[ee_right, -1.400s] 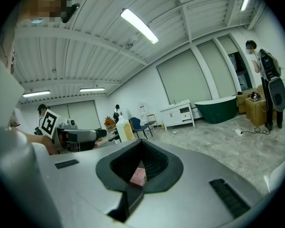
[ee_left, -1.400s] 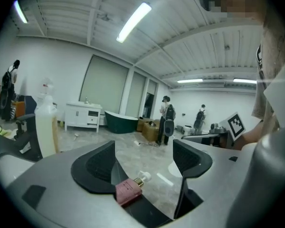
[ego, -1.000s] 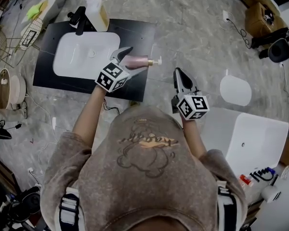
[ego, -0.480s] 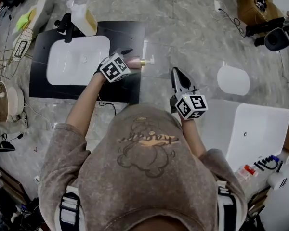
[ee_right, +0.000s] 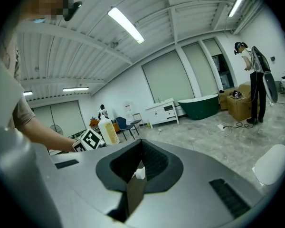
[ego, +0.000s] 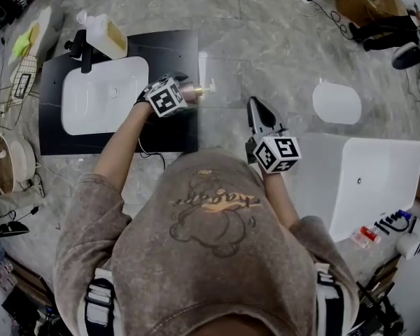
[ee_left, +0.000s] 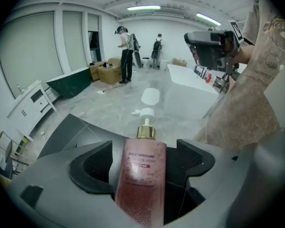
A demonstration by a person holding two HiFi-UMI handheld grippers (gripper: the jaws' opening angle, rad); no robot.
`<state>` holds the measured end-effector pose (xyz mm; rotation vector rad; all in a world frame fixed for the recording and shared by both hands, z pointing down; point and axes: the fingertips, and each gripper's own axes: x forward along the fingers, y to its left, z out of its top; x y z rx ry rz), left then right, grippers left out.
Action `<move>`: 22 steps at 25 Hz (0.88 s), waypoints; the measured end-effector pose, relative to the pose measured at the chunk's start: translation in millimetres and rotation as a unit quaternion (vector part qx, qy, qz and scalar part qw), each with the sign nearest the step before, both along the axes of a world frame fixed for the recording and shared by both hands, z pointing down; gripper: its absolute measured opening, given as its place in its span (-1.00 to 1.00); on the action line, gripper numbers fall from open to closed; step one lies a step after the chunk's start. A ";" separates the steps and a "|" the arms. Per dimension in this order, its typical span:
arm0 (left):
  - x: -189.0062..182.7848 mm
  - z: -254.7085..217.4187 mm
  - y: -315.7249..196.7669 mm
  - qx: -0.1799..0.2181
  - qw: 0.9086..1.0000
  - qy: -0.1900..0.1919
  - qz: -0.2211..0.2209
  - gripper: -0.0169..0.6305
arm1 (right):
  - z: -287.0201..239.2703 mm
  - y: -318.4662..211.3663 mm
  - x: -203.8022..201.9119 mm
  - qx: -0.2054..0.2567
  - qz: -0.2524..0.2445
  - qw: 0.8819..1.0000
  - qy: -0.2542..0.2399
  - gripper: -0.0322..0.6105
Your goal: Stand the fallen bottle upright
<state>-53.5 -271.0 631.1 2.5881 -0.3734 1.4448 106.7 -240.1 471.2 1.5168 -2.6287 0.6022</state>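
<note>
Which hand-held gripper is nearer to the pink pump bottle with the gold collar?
Left. The left hand-held gripper has the pink pump bottle clamped between its jaws. The right hand-held gripper is held apart from the bottle, off to its right, with its jaws shut on nothing.

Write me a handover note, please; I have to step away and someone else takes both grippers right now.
Left gripper: shut on the pink pump bottle, holding its body, with the pump end sticking out past the jaws.
Right gripper: shut, empty, held in front of the torso.
Bottle: over the right end of the black counter, beside the white sink, lying sideways in the head view.
Done: bottle grasped.
Left: tip it upright, set it down, release.
</note>
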 end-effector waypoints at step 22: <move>4.7 40.8 -1.7 -0.027 0.996 -0.060 0.058 0.26 | 3.0 2.8 31.1 -0.006 0.048 0.999 0.006 -0.90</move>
